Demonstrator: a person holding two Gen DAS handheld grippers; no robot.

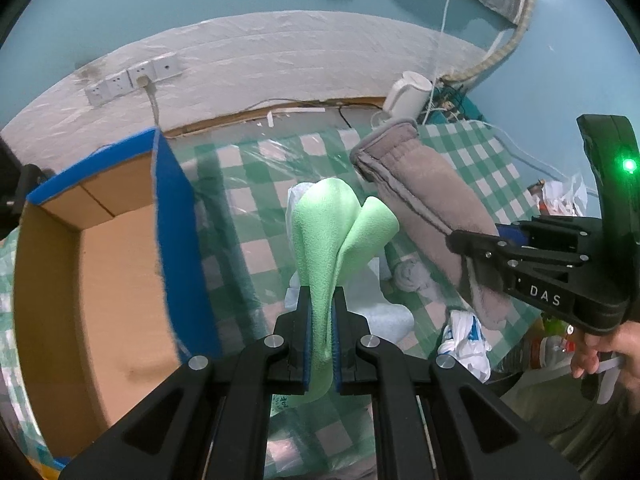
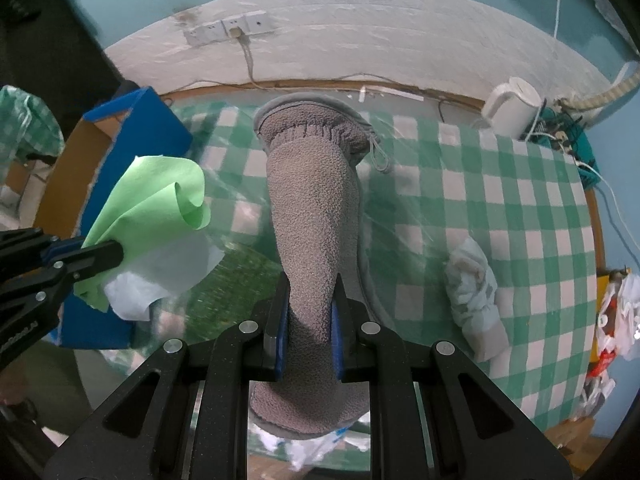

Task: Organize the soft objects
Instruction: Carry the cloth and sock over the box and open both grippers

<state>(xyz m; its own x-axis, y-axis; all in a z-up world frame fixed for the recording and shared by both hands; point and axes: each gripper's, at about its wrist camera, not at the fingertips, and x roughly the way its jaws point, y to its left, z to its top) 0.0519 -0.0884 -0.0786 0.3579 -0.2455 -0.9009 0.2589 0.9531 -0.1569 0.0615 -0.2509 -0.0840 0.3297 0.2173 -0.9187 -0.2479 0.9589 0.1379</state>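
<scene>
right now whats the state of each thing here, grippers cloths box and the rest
left gripper: shut on green cloth
green cloth: pinched, held off the table
right gripper: shut on grey fleece mitt
grey fleece mitt: clamped, lifted
cardboard box: open, nothing visible inside
rolled white cloth: lying on checked tablecloth
wall socket: cable plugged in

Cardboard box (image 1: 120, 300) cropped, motion-blurred

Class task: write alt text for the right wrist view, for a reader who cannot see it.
The right gripper clamps a grey fleece mitt above a green-checked tablecloth. At left, the left gripper holds a light green cloth near a blue cardboard box; a white rolled cloth lies at right.
</scene>
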